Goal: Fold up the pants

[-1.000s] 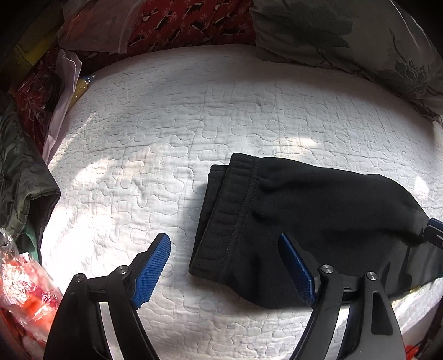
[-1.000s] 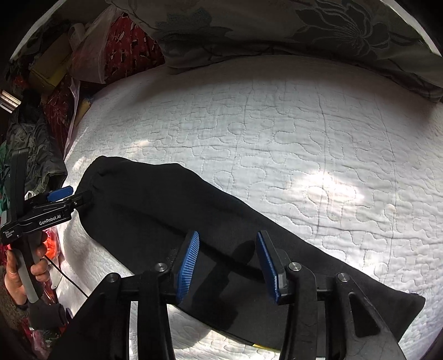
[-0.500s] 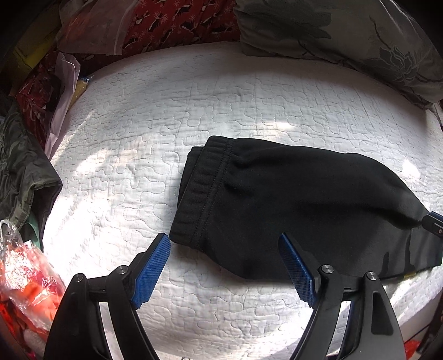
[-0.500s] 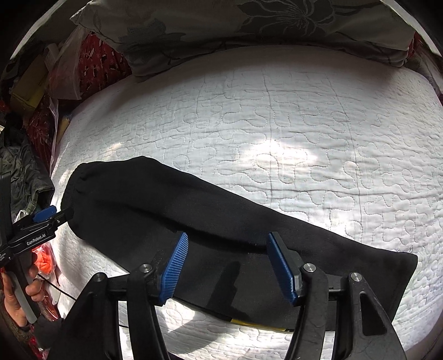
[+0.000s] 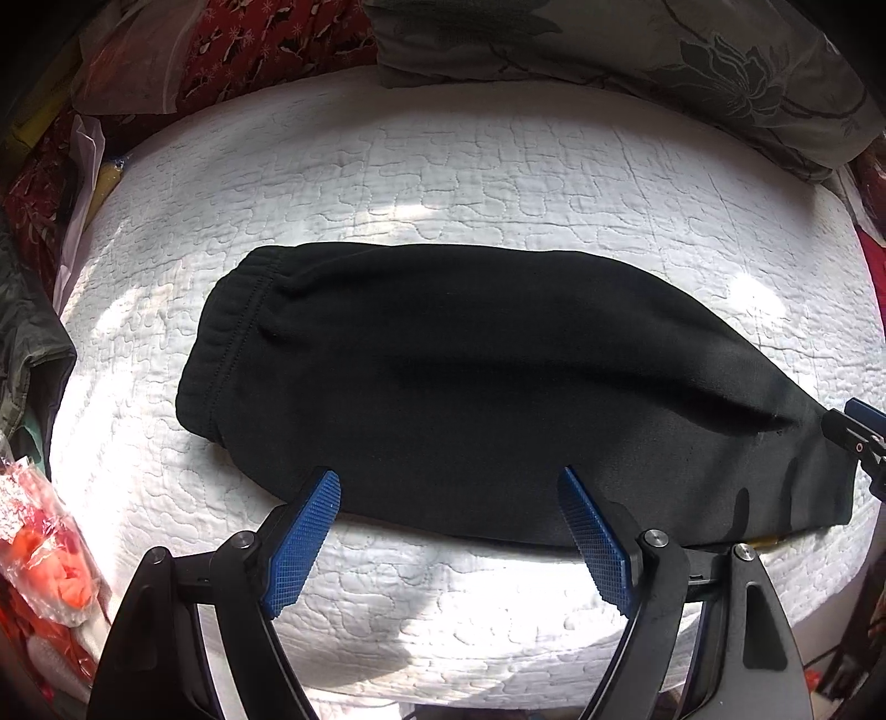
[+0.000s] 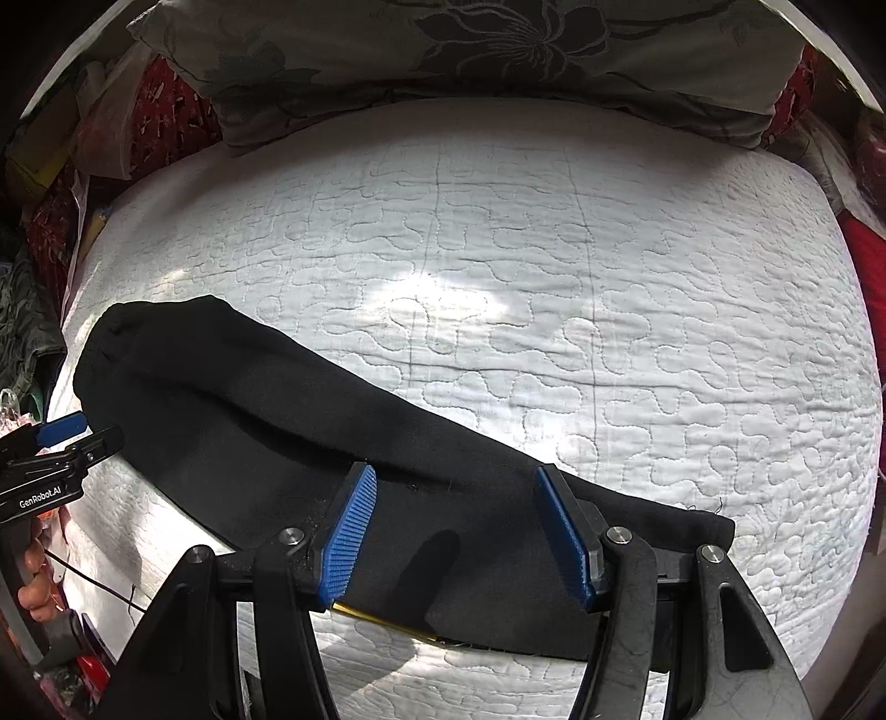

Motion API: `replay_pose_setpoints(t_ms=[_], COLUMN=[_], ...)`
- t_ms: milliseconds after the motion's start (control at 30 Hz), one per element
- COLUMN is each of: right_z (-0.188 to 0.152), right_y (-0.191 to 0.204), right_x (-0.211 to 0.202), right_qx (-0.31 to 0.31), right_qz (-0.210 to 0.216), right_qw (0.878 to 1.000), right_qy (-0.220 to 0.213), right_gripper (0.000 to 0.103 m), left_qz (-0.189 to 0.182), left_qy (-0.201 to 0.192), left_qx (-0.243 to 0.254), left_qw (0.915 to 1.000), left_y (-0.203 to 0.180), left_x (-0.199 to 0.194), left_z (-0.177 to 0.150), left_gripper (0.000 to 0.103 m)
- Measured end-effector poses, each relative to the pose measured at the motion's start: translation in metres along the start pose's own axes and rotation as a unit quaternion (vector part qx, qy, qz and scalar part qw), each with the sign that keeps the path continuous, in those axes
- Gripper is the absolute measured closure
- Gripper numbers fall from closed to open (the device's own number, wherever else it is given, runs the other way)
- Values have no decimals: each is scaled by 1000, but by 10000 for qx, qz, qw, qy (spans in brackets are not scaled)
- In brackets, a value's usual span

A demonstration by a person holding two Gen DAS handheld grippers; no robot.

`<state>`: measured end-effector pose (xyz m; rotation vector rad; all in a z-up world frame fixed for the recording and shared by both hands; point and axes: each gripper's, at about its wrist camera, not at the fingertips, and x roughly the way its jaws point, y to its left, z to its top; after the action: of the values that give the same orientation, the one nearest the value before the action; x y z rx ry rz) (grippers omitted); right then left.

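Note:
Black pants (image 5: pixel 470 382) lie flat on the white quilted bed (image 5: pixel 470 166), folded lengthwise, waistband at the left and legs running right. My left gripper (image 5: pixel 448 531) is open and empty, just in front of the pants' near edge. In the right wrist view the pants (image 6: pixel 266 421) run from upper left to lower right. My right gripper (image 6: pixel 454 531) is open and empty above the leg part. The left gripper shows at the left edge of the right wrist view (image 6: pixel 61 443). The right gripper's tip shows at the right edge of the left wrist view (image 5: pixel 855 432).
A grey floral pillow (image 6: pixel 498 61) lies along the far side of the bed. Red patterned cloth (image 5: pixel 243 44) and plastic bags (image 5: pixel 50 543) pile up at the left. A dark green garment (image 5: pixel 22 343) hangs at the left edge.
Both grippers have drawn back from the pants, so more of the garment is in view. The right gripper has opened wider. The pants lie still.

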<state>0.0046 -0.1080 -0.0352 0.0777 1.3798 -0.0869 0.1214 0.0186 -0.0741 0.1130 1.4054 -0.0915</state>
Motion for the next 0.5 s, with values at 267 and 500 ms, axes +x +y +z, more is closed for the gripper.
replay_pose_setpoints(t_ms=[267,500], right_z=[-10,-13], right_y=[-30,-45], right_x=[-12,-14], right_qx=[-161,-149], right_qz=[-113,-151], right_qw=[9998,9998], right_qy=[-29,-9], right_gripper=[40,40], left_qz=[-68,-246], left_qy=[104,186], left_qx=[37,-54], left_qw=[9999,9995], left_y=[-35,-49], left_x=[-2,1], left_z=[-2,-1], left_gripper=[21,21])
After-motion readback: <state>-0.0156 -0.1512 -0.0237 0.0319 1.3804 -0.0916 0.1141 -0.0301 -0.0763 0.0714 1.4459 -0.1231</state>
